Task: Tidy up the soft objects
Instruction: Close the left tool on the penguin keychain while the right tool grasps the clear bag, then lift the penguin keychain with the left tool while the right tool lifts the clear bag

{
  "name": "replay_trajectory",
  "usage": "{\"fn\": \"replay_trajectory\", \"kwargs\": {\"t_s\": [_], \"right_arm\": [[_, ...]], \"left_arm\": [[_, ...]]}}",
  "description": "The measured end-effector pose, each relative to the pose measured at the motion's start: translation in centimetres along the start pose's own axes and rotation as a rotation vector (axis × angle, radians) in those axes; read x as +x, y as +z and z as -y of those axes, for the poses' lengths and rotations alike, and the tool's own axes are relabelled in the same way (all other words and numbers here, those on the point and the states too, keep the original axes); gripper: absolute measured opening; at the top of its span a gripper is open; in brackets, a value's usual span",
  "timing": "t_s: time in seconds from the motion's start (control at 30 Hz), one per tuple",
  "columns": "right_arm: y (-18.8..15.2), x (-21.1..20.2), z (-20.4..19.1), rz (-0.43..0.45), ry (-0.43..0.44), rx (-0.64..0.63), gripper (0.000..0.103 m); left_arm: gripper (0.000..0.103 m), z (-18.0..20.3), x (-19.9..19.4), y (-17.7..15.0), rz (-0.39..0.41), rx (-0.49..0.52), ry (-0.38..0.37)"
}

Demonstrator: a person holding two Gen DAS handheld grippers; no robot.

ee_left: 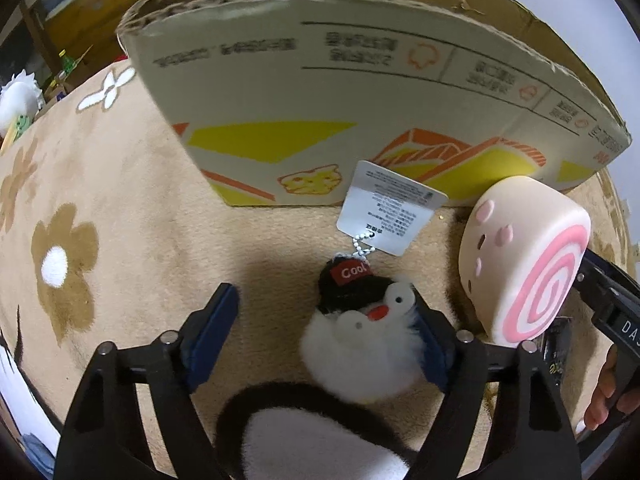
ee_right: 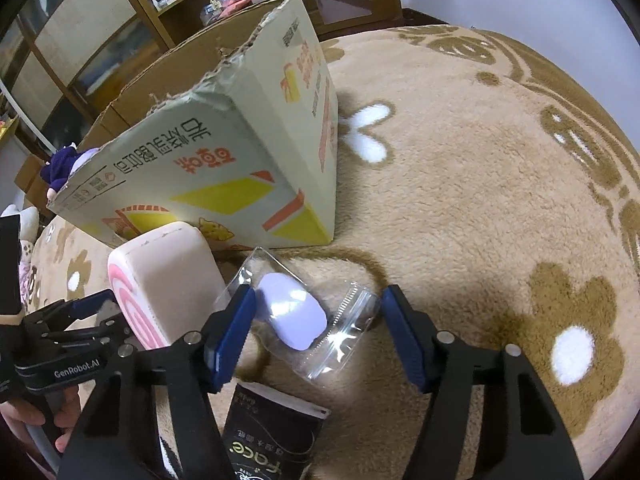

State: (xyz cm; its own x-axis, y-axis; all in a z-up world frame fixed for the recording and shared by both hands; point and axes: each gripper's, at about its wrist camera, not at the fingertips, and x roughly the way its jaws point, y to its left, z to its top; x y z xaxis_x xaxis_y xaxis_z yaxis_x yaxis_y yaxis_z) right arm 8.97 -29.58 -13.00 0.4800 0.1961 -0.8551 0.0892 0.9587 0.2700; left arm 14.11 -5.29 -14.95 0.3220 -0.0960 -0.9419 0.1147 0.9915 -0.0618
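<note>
Left wrist view, left claw (ee_left: 326,332) angled steeply down, open astride penguin plush (ee_left: 360,344), right claw (ee_right: 316,332) likewise open over bagged pad (ee_right: 294,316).

Both claws (ee_left: 326,344) (ee_right: 316,334) angled downward, jaws apart

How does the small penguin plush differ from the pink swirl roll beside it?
The penguin is fluffy, black and white, with a tag on a bead chain; the roll is smooth, cream and pink, untagged. The penguin is smaller and sits between the left gripper's fingers; the roll stands outside them. Both rest on the rug.
</note>
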Motion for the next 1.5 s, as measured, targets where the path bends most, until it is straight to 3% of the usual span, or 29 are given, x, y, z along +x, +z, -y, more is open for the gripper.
{"fn": "replay_trajectory", "kwargs": {"t_s": [0.17,0.53,0.93,1.03,1.17,1.23,1.4,1.5], "right_arm": [[-0.3,-0.1,-0.3,-0.007,0.002,-0.016,0.072],[-1.3,0.2,-2.2,-0.032,-0.029,-0.123,0.086],[-2.2,0.5,-3.4,-0.042,-0.101,-0.22,0.085],[-2.2,0.4,-3.3,-0.039,-0.136,-0.221,0.073],[-1.7,0.2,-2.7,-0.036,-0.131,-0.215,0.067],[-1.7,0.2,-2.7,-0.033,-0.14,-0.219,0.059],[-1.3,-0.5,-2.0,-0.021,-0.143,-0.198,0.027],[-1.0,-0.6,-1.6,-0.024,-0.135,-0.186,0.021]], "left_arm": [[0.07,0.1,-0.2,-0.3,-0.007,0.007,0.015],[0.04,-0.5,-0.4,-1.2,-0.015,-0.005,0.004],[0.033,0.1,-2.5,-1.4,0.005,0.008,-0.015],[0.033,0.3,-3.2,-1.6,0.022,0.023,-0.018],[0.033,0.7,-3.4,-1.7,0.042,0.023,-0.025],[0.033,0.9,-4.0,-1.8,0.06,0.02,-0.026],[0.033,0.8,-5.4,-2.0,0.099,0.007,-0.019],[0.033,0.7,-5.9,-2.1,0.109,0.002,-0.01]]}}
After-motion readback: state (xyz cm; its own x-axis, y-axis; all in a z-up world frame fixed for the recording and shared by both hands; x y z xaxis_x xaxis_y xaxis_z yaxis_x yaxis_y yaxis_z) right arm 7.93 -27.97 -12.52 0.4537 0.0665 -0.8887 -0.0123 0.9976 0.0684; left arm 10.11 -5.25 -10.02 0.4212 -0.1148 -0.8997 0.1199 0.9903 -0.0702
